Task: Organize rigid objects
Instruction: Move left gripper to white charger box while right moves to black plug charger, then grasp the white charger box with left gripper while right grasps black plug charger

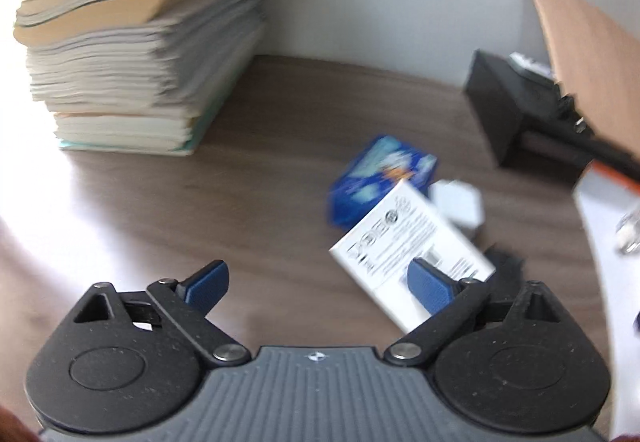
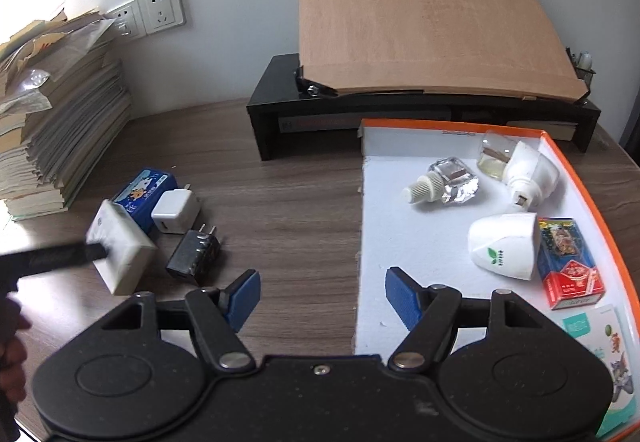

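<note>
My left gripper (image 1: 318, 286) stands open over the brown desk. Its right finger (image 1: 430, 290) overlaps a white printed box (image 1: 400, 242), and neither pad presses on it. Behind the box lie a blue cartoon box (image 1: 380, 178), a white charger (image 1: 460, 206) and a black charger (image 1: 504, 266). The right wrist view shows the same white box (image 2: 120, 250), blue box (image 2: 144, 190), white charger (image 2: 176, 212) and black charger (image 2: 194, 254). My right gripper (image 2: 322, 298) is open and empty, at the left edge of the orange-rimmed tray (image 2: 400, 242).
In the tray lie a glass bottle (image 2: 444, 182), a white plug-in device (image 2: 528, 170), a white cap (image 2: 504, 246), a red-blue card box (image 2: 568, 262) and a cartoon box (image 2: 608, 354). A tall book stack (image 2: 60, 122) stands left. A black stand (image 2: 280, 114) bears a wooden board (image 2: 420, 26).
</note>
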A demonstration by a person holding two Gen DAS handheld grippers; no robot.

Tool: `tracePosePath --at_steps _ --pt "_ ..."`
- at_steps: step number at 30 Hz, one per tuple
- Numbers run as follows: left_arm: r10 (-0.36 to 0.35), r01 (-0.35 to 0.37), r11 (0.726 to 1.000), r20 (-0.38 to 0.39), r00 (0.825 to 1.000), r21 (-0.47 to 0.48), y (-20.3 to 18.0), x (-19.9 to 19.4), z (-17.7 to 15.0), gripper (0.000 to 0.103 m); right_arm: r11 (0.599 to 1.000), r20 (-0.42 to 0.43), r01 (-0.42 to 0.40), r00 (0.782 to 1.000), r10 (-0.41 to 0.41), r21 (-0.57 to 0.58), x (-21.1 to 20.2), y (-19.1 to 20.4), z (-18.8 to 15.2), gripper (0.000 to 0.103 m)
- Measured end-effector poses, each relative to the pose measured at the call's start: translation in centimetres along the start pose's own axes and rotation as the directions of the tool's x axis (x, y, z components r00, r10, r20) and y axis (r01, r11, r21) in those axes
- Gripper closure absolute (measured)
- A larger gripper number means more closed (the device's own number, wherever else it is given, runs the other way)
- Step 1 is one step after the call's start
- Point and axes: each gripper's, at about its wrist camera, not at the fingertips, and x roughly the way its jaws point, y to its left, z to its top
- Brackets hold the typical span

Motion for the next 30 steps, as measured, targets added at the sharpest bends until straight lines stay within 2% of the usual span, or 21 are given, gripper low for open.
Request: tracePosePath --at_steps 1,4,6,7,9,11,14,17,21,23,25,27,30 --pt "-0.008 0.008 1.0 0.001 1.0 -0.005 0.6 -0.3 -0.3 0.005 1.0 -0.002 -0.004 1.0 0.004 -0.004 0.1 0.1 0.0 0.02" --pt "-0.097 0.098 0.995 0.034 0.995 -0.029 1.7 -1.0 -0.6 0.004 1.0 -0.003 -0.018 1.0 0.018 -0.012 0.4 0.6 0.2 0.02" --pt "-0.096 0.096 0.995 0.035 0.995 -0.008 1.1 -0.9 -0.4 0.003 1.0 -0.005 -0.026 1.0 0.026 -0.018 0.6 1.0 0.3 0.02" --pt "-0.092 0.092 0.996 0.03 0.995 -0.018 0.4 -0.6 -0.1 0.003 0.999 -0.006 -0.029 1.0 0.029 -0.022 0.7 1.2 0.3 0.02" --pt "-0.139 0.142 0.987 0.052 0.989 -0.071 0.0 -0.6 0.4 0.001 0.999 -0.008 -0.034 0.999 0.034 -0.03 0.8 1.6 0.3 0.02" --pt "-0.137 0.144 0.984 0.076 0.988 -0.1 -0.8 -0.4 0.9 0.0 0.999 -0.009 -0.036 0.999 0.036 -0.035 0.8 1.7 0.3 0.02" --pt "-0.104 0.106 0.994 0.088 0.991 -0.015 -2.6 0.8 1.4 0.0 0.999 -0.01 -0.033 0.999 0.032 -0.037 0.8 1.8 0.4 0.02" --pt "-0.114 0.109 0.992 0.077 0.99 0.064 -3.4 1.9 1.6 0.0 0.999 -0.006 -0.025 1.0 0.025 -0.035 0.7 1.7 0.3 0.02" --pt "-0.154 0.152 0.986 0.019 0.988 0.068 -3.1 3.0 0.8 0.0 1.0 -0.007 -0.013 1.0 0.013 -0.019 0.8 1.3 0.2 0.02" --pt "-0.141 0.14 0.987 0.016 0.99 0.083 -3.1 3.2 0.2 0.003 1.0 -0.009 -0.017 1.0 0.016 -0.019 0.9 1.3 0.2 0.02" --pt "-0.133 0.133 0.986 -0.003 0.991 0.096 -3.1 3.7 -0.2 0.018 0.999 -0.011 -0.023 1.0 0.023 -0.027 1.0 1.6 0.1 0.02" --pt "-0.122 0.119 0.986 0.013 0.992 0.117 -3.0 3.7 -0.4 0.023 0.999 -0.011 -0.034 0.999 0.034 -0.037 1.2 2.1 0.2 0.02" --pt "-0.137 0.134 0.986 0.022 0.99 0.102 -2.4 3.3 -0.4 0.023 0.997 -0.018 -0.061 0.998 0.06 -0.047 1.9 3.4 0.4 0.02"
